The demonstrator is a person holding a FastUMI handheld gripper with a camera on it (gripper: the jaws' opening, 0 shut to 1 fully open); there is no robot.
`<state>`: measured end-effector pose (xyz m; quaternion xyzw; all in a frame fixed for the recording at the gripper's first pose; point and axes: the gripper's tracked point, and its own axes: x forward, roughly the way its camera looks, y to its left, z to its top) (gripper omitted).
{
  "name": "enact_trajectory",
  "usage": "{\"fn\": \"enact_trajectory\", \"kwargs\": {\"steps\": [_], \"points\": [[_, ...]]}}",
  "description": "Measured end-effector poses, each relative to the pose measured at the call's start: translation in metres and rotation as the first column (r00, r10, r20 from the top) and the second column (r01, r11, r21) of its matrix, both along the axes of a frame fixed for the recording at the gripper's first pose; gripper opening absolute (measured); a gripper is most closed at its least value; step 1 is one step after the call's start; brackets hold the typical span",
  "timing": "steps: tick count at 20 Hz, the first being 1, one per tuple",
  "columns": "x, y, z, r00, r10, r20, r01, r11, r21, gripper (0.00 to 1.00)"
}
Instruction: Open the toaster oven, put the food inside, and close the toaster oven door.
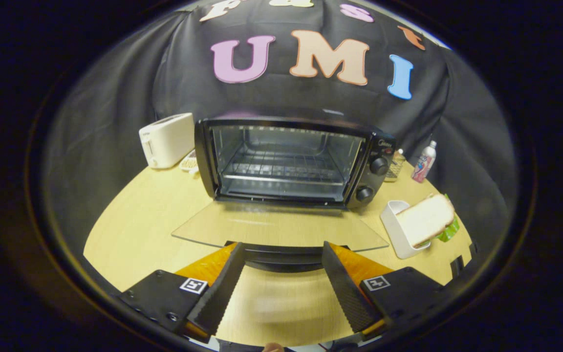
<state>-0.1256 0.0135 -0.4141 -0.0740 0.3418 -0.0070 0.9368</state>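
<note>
Door (281, 230) was already down flat, its handle just ahead of my fingertips; oven (291, 161) stood empty at twelve o'clock. My tongs (281, 274) gaped wide, gripping nothing. Sandwich (425, 220) sat at two o'clock in its holder (393, 230). Loading and closing remained.

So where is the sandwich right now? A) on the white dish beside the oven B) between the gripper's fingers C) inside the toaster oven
A: the sandwich leans on the white dish beside the open toaster oven, whose rack is bare; the gripper is open, holding nothing.
</note>
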Motion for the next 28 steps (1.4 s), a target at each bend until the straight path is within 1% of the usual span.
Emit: {"fn": "enact_trajectory", "kwargs": {"steps": [3,5,8,11,14,16,18,21,23,26,28], "points": [[-0.011,-0.002,-0.024,0.998,-0.008,-0.067,0.006,1.000,-0.027,0.99],[-0.018,0.000,-0.048,0.992,-0.020,-0.127,0.017,1.000,-0.022,0.99],[-0.022,0.009,-0.056,0.991,-0.024,-0.133,0.030,0.999,0.044,0.99],[-0.026,0.009,-0.057,0.989,-0.047,-0.141,0.057,0.996,0.069,0.99],[-0.022,0.011,-0.041,0.994,-0.032,-0.101,0.038,0.998,0.056,0.99],[-0.014,0.013,-0.021,0.998,-0.022,-0.053,0.025,0.998,0.065,0.99],[-0.004,0.008,0.003,0.999,-0.039,0.005,0.038,0.997,0.067,0.99],[0.011,-0.013,0.042,0.991,-0.101,0.093,0.095,0.993,0.069,0.99],[0.021,-0.034,0.062,0.976,-0.157,0.148,0.148,0.986,0.071,0.99],[0.034,-0.071,0.091,0.944,-0.243,0.221,0.231,0.970,0.079,0.99],[0.042,-0.096,0.107,0.916,-0.301,0.265,0.287,0.954,0.092,0.99]]}}
